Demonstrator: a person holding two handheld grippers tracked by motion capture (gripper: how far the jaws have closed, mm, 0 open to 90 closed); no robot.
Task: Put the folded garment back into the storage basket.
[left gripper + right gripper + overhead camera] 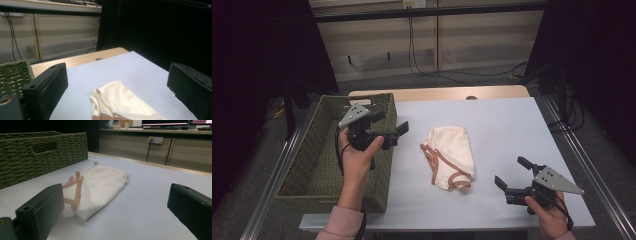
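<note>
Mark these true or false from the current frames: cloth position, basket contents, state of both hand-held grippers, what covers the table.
1. The folded cream cloth with orange-brown trim lies inside the green woven basket. False: it lies on the table, to the right of the basket.
2. The left hand-held gripper is open and holds nothing. True.
3. The right hand-held gripper is clamped on the cloth. False: its jaws stand open, apart from the cloth.
4. The pale blue-white sheet on the table lies under the cloth. True.
5. The basket holds a second garment. False: what shows of its inside is bare weave.
</note>
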